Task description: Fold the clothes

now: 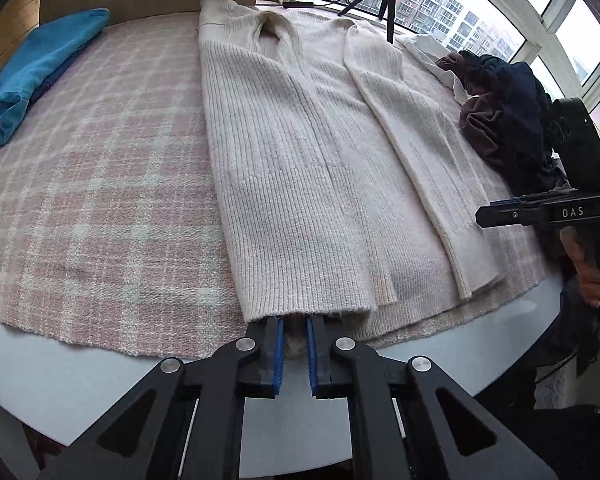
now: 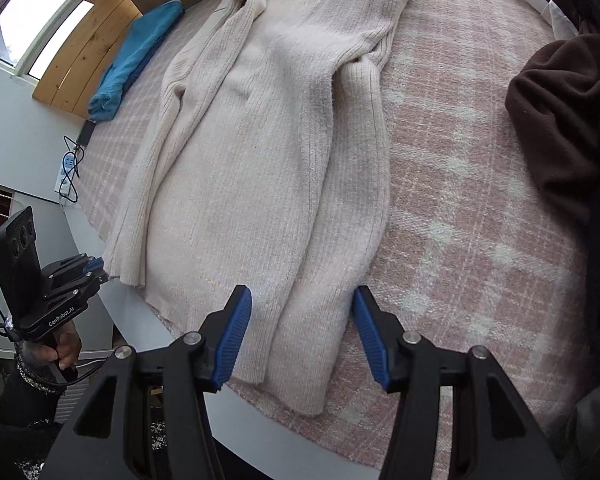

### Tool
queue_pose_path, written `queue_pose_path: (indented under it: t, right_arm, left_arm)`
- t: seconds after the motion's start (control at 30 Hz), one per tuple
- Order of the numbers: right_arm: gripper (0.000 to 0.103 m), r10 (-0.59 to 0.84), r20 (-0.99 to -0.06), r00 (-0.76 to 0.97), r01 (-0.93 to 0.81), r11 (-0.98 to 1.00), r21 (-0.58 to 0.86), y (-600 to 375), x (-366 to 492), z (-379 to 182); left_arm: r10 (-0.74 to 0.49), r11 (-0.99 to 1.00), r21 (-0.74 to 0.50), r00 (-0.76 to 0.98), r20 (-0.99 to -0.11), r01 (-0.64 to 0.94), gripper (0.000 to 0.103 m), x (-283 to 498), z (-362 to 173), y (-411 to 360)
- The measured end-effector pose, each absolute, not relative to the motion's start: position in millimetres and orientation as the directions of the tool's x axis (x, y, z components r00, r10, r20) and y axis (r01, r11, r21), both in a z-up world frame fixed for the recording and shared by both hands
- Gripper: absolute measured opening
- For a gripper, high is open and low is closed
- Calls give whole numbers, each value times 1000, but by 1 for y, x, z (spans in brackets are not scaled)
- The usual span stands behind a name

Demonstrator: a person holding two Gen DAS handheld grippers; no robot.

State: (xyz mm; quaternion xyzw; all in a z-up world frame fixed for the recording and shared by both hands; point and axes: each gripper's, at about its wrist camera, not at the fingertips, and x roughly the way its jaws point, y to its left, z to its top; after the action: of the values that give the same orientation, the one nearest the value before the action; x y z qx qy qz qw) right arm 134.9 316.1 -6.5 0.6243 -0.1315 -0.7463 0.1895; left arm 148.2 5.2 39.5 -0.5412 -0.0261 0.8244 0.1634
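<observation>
A cream ribbed sweater (image 1: 300,160) (image 2: 260,160) lies flat and lengthwise on the pink plaid cloth (image 1: 100,200), with both sleeves laid down along its body. My left gripper (image 1: 296,324) is at the near hem on the left side, its blue pads close together with cream knit pinched between them. The right wrist view shows it at the left sleeve's cuff (image 2: 98,270). My right gripper (image 2: 302,320) is open wide just above the right sleeve's cuff end, holding nothing. In the left wrist view it hangs at the right edge (image 1: 486,214), in a hand.
A folded blue garment (image 1: 32,76) (image 2: 136,60) lies at the far left of the cloth. A heap of dark brown and navy clothes (image 1: 500,112) (image 2: 556,120) sits at the right. A small tripod (image 1: 388,0) stands by the window. The white table rim (image 1: 100,380) runs close in front.
</observation>
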Motion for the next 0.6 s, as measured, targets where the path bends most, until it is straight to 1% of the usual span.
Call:
queue_pose_path:
  t: [0.03,0.07,0.13,0.23,0.3,0.37,0.5,0.6]
  right_arm:
    - [4,-463,-875,-142,117,-885,450,314,134,-6]
    - [5,-502,-852,-150,100,-865,492,317,135,-1]
    - [5,-586,-792,-174,60,-809,585,324,138,10]
    - [4,-676,-705,-214,34,-726,687,333,147,26]
    - [4,-671,-710,-213,16,-729,684,334,150,18]
    - [4,-634,-751,-184,-11,-763,646,328,156,0]
    - [5,-557,-819,-138,13,-828,561,312,158,-17]
    - [10,-520,-848,-103,67,-854,515,308,157,2]
  left_arm:
    - [299,-946,-222,-377,-877,-235,8,150,48,0]
    - [301,-949,-229,-398,-867,-219,8,151,61,-10]
    - [296,-953,-226,-450,-843,-203,7,156,89,-30]
    - [266,-961,-185,-496,-827,-208,8,158,114,-45]
    - [247,-962,-153,-488,-837,-225,8,158,105,-43]
    - [232,-961,-136,-438,-869,-239,8,160,82,-41]
    - [204,-958,-102,-383,-901,-270,9,165,65,-26]
    - [181,-953,-78,-343,-922,-294,12,168,52,-14]
